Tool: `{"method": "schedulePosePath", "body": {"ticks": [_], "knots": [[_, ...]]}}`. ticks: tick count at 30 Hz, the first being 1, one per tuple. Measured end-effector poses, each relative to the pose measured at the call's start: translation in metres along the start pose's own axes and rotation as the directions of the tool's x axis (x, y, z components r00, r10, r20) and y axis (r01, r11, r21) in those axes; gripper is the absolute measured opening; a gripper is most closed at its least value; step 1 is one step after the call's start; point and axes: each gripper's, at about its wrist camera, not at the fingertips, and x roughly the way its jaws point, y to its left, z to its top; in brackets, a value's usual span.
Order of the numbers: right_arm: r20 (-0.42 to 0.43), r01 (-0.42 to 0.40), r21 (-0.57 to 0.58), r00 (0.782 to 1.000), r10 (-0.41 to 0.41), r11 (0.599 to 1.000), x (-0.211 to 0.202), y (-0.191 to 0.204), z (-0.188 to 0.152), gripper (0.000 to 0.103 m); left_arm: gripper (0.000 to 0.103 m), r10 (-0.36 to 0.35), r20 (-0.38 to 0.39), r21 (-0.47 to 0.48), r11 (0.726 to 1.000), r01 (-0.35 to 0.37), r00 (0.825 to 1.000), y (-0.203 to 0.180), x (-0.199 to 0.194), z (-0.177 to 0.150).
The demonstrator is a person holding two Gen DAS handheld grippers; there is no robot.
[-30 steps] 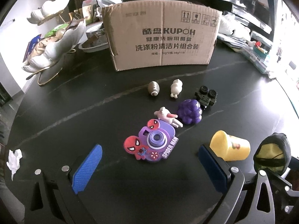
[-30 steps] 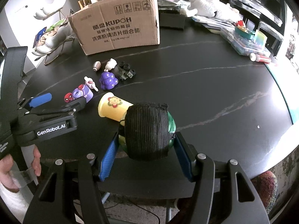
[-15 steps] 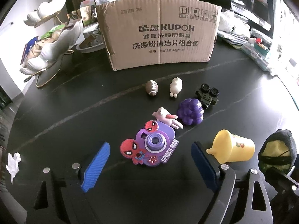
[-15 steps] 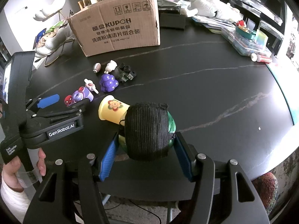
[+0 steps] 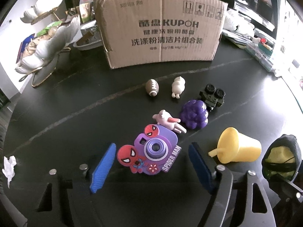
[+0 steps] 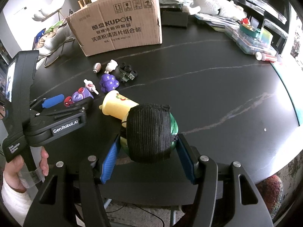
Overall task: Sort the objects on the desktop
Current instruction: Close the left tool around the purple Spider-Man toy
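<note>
Two grippers | left gripper (image 5: 151, 167) wide apart around purple Spider-Man toy camera (image 5: 151, 151), lower centre | right gripper (image 6: 148, 160) clamping black-capped green ball (image 6: 149, 132), centre frame

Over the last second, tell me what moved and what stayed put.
The left claw has advanced and narrowed, its fingers now flanking the Spider-Man camera toy without touching it. The right claw still grips the black-capped green toy. The table toys have not moved.
</note>
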Motion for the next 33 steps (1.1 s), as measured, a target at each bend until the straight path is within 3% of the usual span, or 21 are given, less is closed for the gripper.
{"method": "schedulePosePath", "body": {"ticks": [10, 33], "knots": [[-0.005, 0.000, -0.001, 1.000, 0.000, 1.000, 0.002, 0.001, 0.002, 0.057, 0.065, -0.013, -0.022, -0.010, 1.000, 0.013, 1.000, 0.000, 0.010, 0.002], [-0.015, -0.004, -0.004, 1.000, 0.004, 1.000, 0.011, 0.004, 0.007, 0.057, 0.063, -0.013, -0.033, -0.014, 1.000, 0.012, 0.999, 0.001, 0.011, 0.001]]}}
